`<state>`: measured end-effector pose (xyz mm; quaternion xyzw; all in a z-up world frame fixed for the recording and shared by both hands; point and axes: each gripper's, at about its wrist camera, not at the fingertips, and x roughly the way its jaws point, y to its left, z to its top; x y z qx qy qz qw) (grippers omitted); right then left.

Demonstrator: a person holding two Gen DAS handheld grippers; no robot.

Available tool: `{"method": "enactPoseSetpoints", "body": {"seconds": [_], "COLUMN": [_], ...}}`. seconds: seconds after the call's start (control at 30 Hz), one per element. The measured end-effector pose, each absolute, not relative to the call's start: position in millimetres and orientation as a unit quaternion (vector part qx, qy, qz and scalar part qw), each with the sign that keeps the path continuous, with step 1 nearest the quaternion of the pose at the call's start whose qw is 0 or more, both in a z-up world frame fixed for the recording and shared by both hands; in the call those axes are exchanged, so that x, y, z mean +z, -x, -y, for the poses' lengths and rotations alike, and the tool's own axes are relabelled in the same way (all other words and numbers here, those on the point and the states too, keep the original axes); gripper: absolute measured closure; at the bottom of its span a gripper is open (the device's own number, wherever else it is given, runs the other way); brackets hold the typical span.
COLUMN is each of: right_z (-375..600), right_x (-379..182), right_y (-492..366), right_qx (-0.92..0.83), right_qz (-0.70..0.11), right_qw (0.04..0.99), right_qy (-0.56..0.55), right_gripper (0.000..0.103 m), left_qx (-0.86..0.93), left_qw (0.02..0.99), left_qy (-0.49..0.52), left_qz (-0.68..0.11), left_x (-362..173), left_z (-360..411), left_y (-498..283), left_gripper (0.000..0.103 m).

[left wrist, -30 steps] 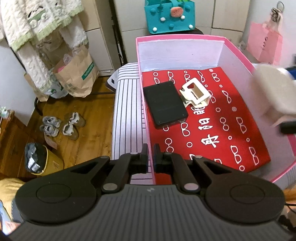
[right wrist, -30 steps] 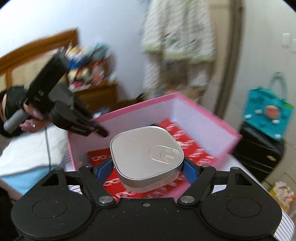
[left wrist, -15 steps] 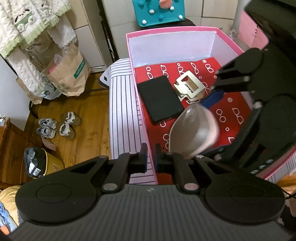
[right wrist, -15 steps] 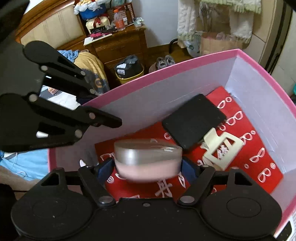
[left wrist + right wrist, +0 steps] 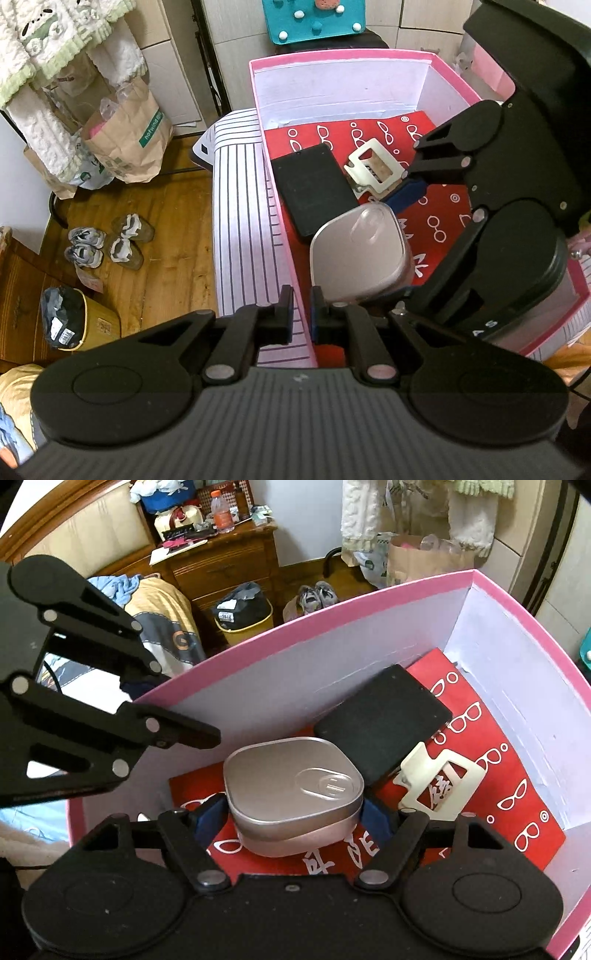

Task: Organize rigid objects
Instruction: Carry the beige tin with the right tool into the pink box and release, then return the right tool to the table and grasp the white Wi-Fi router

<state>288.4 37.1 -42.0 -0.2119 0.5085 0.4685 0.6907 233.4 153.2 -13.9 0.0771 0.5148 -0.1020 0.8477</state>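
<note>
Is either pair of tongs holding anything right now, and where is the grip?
The right tongs grip the rounded square silver tin by its two opposite side walls, inside the pink box. The left tongs are shut on the box's wall.

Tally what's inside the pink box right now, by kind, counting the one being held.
Silver tin, held by the right hand-held gripper: 1
Black flat case: 1
Cream clip: 1
Total: 3, on the red printed liner.

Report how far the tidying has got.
Done: the black case and cream clip lie in the pink box. In hand: the right gripper holds the silver tin low inside the box, its jaws on the tin's sides. Left: release it. The left gripper grips the box wall.
</note>
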Motion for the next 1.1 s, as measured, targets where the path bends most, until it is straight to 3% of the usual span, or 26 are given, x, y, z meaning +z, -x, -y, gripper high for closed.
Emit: {"method": "enactPoseSetpoints", "body": {"seconds": [0.5,1.0,1.1], "right_z": [93.7,208.5,213.4], "right_x": [41.3,-24.9,-43.2], "right_y": [-251.1,-199.3,-196.6], "right_qx": [0.416,0.297,0.284], "right_qz": [-0.389,-0.429,-0.437], "right_qw": [0.814,0.848,0.842], "right_qy": [0.114,0.094,0.139], "right_gripper": [0.02,0.02,0.02], "left_qx": [-0.094,-0.072,-0.068], "left_qw": [0.851,0.86,0.859], "left_qy": [-0.07,-0.037,-0.042], "left_qz": [-0.512,-0.504,-0.505], "left_x": [-12.7,-13.9,-13.6], "left_z": [-153.8,-156.6,-154.0], "left_y": [-233.4,-229.4,-229.5], "left_gripper": [0.096,0.096,0.096]}}
